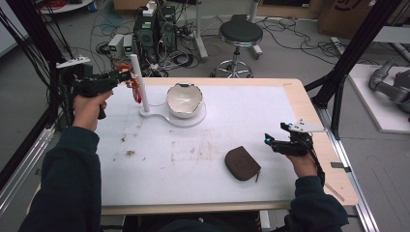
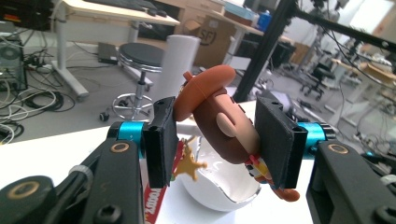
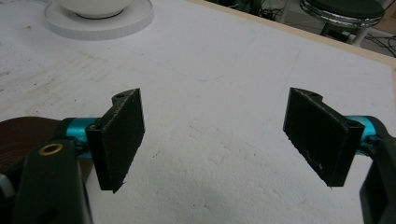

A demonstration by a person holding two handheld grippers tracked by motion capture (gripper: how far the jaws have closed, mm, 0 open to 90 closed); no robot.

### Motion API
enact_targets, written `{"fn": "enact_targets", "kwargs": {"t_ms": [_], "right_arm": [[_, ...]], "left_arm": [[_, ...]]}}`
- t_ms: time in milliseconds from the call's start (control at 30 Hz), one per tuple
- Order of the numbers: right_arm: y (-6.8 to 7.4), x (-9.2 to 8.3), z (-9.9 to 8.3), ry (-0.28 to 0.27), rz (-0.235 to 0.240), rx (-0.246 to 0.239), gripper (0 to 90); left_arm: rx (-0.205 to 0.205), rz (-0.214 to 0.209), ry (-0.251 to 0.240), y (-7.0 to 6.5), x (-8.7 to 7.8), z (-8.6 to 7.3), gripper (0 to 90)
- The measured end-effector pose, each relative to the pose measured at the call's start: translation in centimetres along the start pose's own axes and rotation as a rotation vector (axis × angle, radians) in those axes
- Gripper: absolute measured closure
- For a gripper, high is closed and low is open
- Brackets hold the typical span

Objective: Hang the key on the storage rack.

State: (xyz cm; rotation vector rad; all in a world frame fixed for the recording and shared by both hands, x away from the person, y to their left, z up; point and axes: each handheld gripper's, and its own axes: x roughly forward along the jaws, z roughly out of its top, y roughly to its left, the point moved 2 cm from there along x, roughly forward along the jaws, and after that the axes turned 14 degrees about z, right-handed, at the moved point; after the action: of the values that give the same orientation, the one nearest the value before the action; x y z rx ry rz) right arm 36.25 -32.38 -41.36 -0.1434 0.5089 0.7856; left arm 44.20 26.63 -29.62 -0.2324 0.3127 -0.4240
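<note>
small toy held up at the post

left gripper (image 2: 212,144) fingers clamp a small brown-hatted plastic cowboy figure (image 2: 224,128), upper left of high view, beside white post (image 1: 138,82) above cracked white bowl (image 1: 184,100). probably light, stiff, smooth; hold the body. right gripper (image 3: 212,135) fingers spread, holding nothing.

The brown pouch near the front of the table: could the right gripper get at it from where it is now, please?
Probably yes. The right gripper is open and holds nothing, and the brown pouch lies flat just beside it, with bare table between them and nothing on top.
</note>
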Motion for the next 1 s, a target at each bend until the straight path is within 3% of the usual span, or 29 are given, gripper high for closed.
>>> {"fn": "enact_targets", "kwargs": {"t_ms": [100, 167, 267, 500, 767, 900, 1000], "right_arm": [[0.0, 0.0, 0.0, 0.001, 0.000, -0.002, 20.8], [0.0, 0.1, 0.0, 0.002, 0.003, -0.005, 20.8], [0.0, 0.1, 0.0, 0.004, 0.001, -0.005, 20.8], [0.1, 0.2, 0.1, 0.002, 0.001, -0.010, 20.8], [0.1, 0.1, 0.1, 0.001, -0.001, -0.004, 20.8], [0.1, 0.1, 0.1, 0.004, -0.002, -0.005, 20.8], [0.1, 0.1, 0.1, 0.002, -0.001, -0.003, 20.8]], "left_arm": [[0.002, 0.010, 0.023, 0.6, -0.1, -0.5, 49.9], [-0.008, 0.017, 0.000, 0.8, -0.2, -0.8, 49.8], [-0.009, 0.037, 0.010, 1.2, -0.2, -1.4, 49.8], [0.053, 0.087, 0.053, 1.7, -0.5, -4.0, 49.7], [0.161, 0.094, 0.011, 0.8, -1.2, -7.0, 50.3], [0.169, 0.103, -0.022, 0.6, -1.8, -7.9, 53.0], [0.150, 0.116, -0.039, 0.8, -2.5, -8.6, 49.0]]}}
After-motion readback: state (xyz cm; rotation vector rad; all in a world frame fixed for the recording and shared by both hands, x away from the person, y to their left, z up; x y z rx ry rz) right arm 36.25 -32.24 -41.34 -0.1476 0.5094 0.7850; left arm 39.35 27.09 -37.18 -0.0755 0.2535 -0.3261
